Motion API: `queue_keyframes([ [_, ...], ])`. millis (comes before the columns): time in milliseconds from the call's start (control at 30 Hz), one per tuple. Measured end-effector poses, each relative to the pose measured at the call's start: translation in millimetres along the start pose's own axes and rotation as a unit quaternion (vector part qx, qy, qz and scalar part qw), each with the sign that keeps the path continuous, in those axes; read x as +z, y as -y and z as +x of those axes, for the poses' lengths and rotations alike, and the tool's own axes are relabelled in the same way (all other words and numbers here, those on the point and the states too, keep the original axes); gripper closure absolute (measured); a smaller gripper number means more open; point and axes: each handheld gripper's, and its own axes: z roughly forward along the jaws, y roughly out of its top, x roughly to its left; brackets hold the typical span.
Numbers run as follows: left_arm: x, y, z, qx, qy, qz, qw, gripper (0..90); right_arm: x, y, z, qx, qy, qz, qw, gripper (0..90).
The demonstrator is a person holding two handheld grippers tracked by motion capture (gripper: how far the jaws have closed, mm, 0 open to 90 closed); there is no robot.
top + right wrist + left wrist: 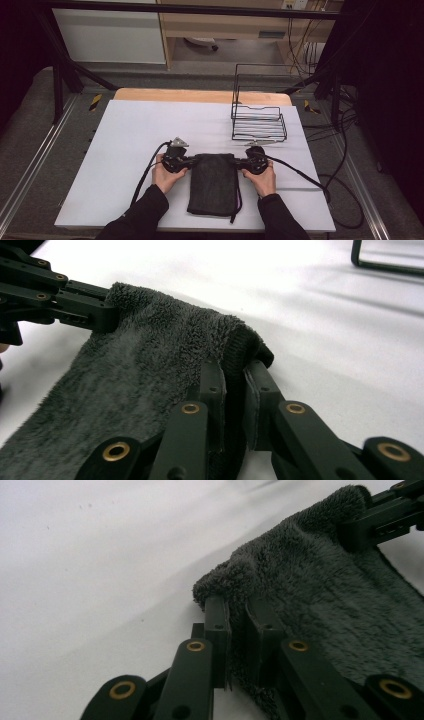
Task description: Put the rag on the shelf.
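A dark towel (pixel 214 182) lies folded on the white surface (pixel 125 150), its two far corners pinched by the left gripper (pixel 189 160) and right gripper (pixel 239 161), probably mid-fold; the wire rack (pixel 258 122) beyond stands empty.

The right gripper (pixel 234 390) pinches a dark fleecy towel's (pixel 145 375) corner; the left gripper (pixel 107 315) grips the opposite corner.

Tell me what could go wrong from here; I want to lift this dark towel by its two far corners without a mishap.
1. Each gripper pinches just a corner of the towel: the left gripper and right gripper hold thin folds of fluffy pile, which might slip out when lifted.
2. The wire rack stands just beyond the right gripper; a forward swing could catch it.
3. A loose cord hangs at the towel's near right edge and may snag.
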Motion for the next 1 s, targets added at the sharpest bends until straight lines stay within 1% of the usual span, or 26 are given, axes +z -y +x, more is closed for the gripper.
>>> queue_keyframes([
  [100,-6.5,-1.0,-1.1,0.005,0.003,-0.011,0.9999,81.3,-3.1,-0.5,1.1,-0.002,-0.005,-0.006,1.0,82.1],
  [133,-8.1,-1.1,-2.2,0.003,0.006,-0.015,0.9999,81.4,-5.0,-0.7,1.8,-0.003,-0.008,-0.01,0.9999,82.2],
  [167,-10.3,-1.4,-3.1,0.005,0.008,-0.019,0.9998,81.4,-9.4,-1.6,3.7,-0.002,-0.015,-0.019,0.9997,82.4],
  [267,-17.8,-2.9,-5.9,0.006,0.014,-0.032,0.9994,81.4,-16.7,-3.1,6.4,-0.001,-0.025,-0.031,0.9992,82.6],
  [300,-22.6,-4.4,-8.1,0.008,0.017,-0.041,0.999,81.4,-19.0,-3.5,7.1,-0.002,-0.026,-0.035,0.999,82.6],
  [367,-25.0,-5.4,-9.4,0.009,0.019,-0.045,0.9988,81.4,-23.1,-4.5,10.5,-0.014,-0.022,-0.04,0.9989,82.6],
  [400,-29.4,-7.2,-12.7,0.015,0.017,-0.052,0.9984,81.5,-24.8,-5.1,12.8,-0.019,-0.021,-0.044,0.9986,82.6],
  [467,-31.5,-7.9,-14.3,0.018,0.018,-0.055,0.9982,81.5,-26.7,-5.6,15.0,-0.023,-0.021,-0.048,0.9984,82.6],
  [500,-33.8,-8.6,-15.8,0.019,0.019,-0.059,0.9979,81.5,-30.5,-6.7,19.2,-0.033,-0.019,-0.055,0.9978,82.7],
  [533,-38.5,-10.3,-18.7,0.023,0.018,-0.069,0.9972,81.5,-32.5,-7.1,20.9,-0.035,-0.019,-0.06,0.9974,82.7],
  [600,-41.2,-11.3,-20.1,0.025,0.02,-0.073,0.9968,81.5,-36.6,-8.1,23.6,-0.044,-0.015,-0.068,0.9966,82.7],
  [633,-43.9,-12.3,-21.8,0.027,0.02,-0.078,0.9964,81.5,-36.6,-8.1,23.6,-0.044,-0.015,-0.068,0.9966,82.7],
  [700,-49.1,-14.4,-25.9,0.036,0.013,-0.087,0.9955,81.6,-42.9,-10.4,27.6,-0.051,-0.014,-0.084,0.9951,82.8],
  [767,-53.9,-16.1,-29.2,0.038,0.013,-0.097,0.9945,81.6,-46.7,-11.8,30.2,-0.057,-0.013,-0.094,0.9938,82.9],
  [800,-56.3,-17.0,-30.5,0.039,0.013,-0.1,0.9941,81.6,-46.7,-11.8,30.2,-0.057,-0.013,-0.094,0.9938,82.9],
  [867,-61.1,-18.3,-33.2,0.042,0.013,-0.109,0.9931,81.6,-51.9,-13.3,33.6,-0.06,-0.01,-0.108,0.9922,83.0],
  [933,-65.5,-19.8,-35.6,0.045,0.012,-0.114,0.9924,81.6,-53.6,-13.9,34.9,-0.062,-0.01,-0.111,0.9918,82.9],
  [1000,-69.4,-21.2,-38.3,0.048,0.011,-0.121,0.9914,81.6,-58.9,-16.1,38.6,-0.07,-0.008,-0.121,0.9902,83.0],
])
